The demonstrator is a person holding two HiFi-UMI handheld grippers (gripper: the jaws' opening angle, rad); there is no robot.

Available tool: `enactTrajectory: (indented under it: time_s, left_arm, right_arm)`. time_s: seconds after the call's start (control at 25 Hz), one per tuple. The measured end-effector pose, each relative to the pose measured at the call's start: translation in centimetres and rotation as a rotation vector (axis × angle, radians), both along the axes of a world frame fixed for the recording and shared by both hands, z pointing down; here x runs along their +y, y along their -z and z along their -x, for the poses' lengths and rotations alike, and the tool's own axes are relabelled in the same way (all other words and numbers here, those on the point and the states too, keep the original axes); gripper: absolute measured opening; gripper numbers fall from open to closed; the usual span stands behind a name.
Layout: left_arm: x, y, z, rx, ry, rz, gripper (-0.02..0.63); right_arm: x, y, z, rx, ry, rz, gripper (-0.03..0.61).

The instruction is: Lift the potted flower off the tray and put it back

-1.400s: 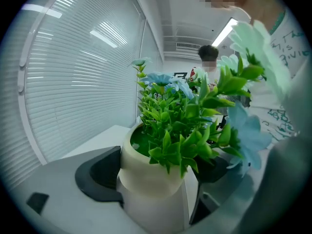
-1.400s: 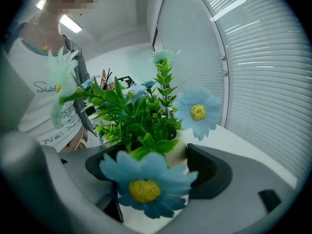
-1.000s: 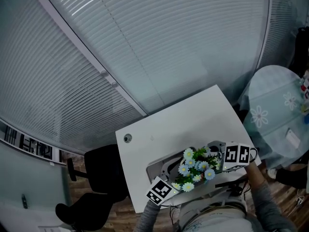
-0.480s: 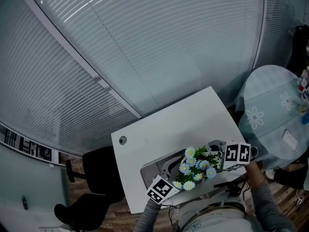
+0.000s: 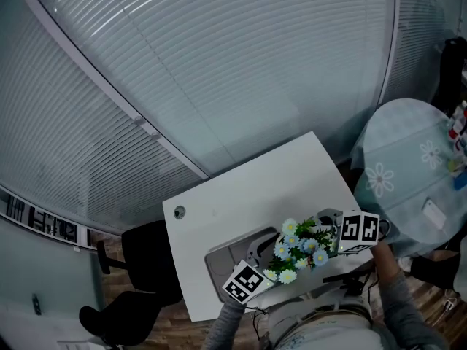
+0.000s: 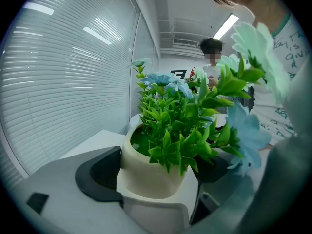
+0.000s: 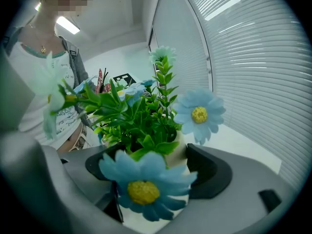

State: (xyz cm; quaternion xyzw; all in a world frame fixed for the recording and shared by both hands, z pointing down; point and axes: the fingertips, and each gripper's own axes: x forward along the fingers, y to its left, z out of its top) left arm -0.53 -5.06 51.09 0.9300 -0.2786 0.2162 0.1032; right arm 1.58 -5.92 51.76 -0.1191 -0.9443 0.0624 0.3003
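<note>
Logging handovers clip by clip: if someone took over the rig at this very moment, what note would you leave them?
Left gripper: fingers closed on the potted flower, at its white pot.
Right gripper: fingers closed on the same pot from the opposite side.
Tray: grey, on the white table, mostly left of the flower in the head view.
Done: pot gripped by both and apparently raised off the tray; its height is unclear.
Left: lower it back onto the tray, then open both grippers.

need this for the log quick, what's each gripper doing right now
Left gripper: shut on the potted flower.
Right gripper: shut on the potted flower too.
</note>
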Motion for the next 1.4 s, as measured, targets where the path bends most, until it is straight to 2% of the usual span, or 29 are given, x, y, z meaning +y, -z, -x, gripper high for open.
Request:
enactTrajectory:
  time_s: [0.4,1.12,1.4]
  left_arm:
    - [-1.6,-1.6,-2.4,-0.011,-0.014,0.016,0.44]
    - [-3.2,-5.9,-3.7,-0.014,-0.036,0.096,0.44]
    - [-3.3,-7.9,-4.2,-0.054,-0.057,0.124,0.44]
  right_arm:
    - [-1.5,-1.6,-2.3,0.025,-0.007,0.01,0.38]
    - [-3.1,-5.9,-3.7,0.091,-0.013,0.074,0.38]
    - [-3.1,-8.1,-4.2,0.129,-0.012,0.089,0.38]
